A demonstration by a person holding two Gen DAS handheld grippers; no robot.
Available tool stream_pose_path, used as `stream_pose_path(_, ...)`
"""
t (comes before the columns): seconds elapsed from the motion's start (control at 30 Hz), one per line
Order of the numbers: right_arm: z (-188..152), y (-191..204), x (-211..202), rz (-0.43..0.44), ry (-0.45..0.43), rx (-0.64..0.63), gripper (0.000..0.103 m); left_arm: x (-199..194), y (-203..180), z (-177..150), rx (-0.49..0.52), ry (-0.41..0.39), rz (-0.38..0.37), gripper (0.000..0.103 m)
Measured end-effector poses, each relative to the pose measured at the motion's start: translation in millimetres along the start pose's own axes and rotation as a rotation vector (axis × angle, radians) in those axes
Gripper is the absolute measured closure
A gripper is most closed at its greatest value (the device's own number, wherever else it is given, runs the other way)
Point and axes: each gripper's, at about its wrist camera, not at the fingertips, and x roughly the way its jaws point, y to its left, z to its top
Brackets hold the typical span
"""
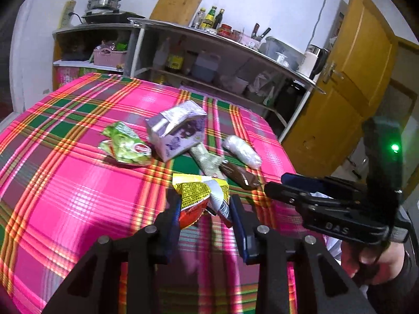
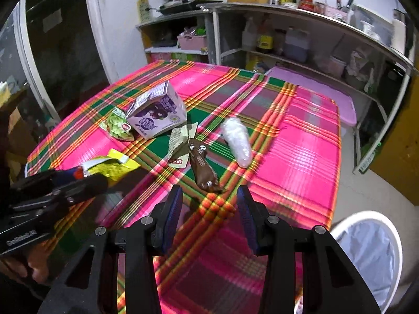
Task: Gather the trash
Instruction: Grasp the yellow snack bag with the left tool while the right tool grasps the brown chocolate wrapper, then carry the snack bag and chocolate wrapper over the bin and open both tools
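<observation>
Held item: yellow wrapper (image 1: 201,196), crumpled, red and white at its lower end, lifted off the table (image 1: 78,183).
Left claw (image 1: 205,210): my pads are pressed on the yellow wrapper from both sides, jaws partly closed.
Right claw (image 2: 209,204): jaws partly apart with nothing between them, only cloth showing in the gap, hovering above the near part of the table, tips just short of the brown wrapper (image 2: 201,167).
Brown wrapper: lies flat, mid-table, long axis toward me.
Pale wrapper (image 2: 180,144): greenish-white, crumpled, touching the brown wrapper's far end, just in front of the carton (image 2: 157,115).
Carton: purple and white, tipped on its side, toward the table's far-left part.
Green wrapper (image 2: 117,125): against the carton's left side.
Clear bag (image 2: 237,141): rolled plastic, right of the brown wrapper, apart from it.
Table: covered in pink, green and orange plaid cloth.
Bin (image 2: 371,256): white rim, pale liner, on the floor off the table's near-right corner.
Hands: one on each claw handle, left hand (image 2: 28,264), right hand (image 1: 377,261).
Background: metal shelves (image 1: 209,60) with bottles and pots behind the far edge.
</observation>
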Motion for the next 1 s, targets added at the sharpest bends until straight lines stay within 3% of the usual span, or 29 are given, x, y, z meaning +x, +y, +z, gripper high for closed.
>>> stream_pose_path(0.33, 15.8, 6.5, 39.1, 0.017, 0.069, -0.028, 0.063, 1.0, 14.1, 1.3, -0.02, 0.003, 0.004, 0.067)
stream_pose_path(0.47, 13.2, 10.5, 46.5, 0.007, 0.088, -0.041, 0.08, 2.3, 16.7, 0.6, -0.025, 0.008, 0.004, 0.067)
stream_pose_path(1.0, -19.5, 5.7, -21.7, 0.014, -0.008, 0.039, 0.082, -5.4, -4.0, -11.0, 0.017, 0.021, 0.014, 0.067)
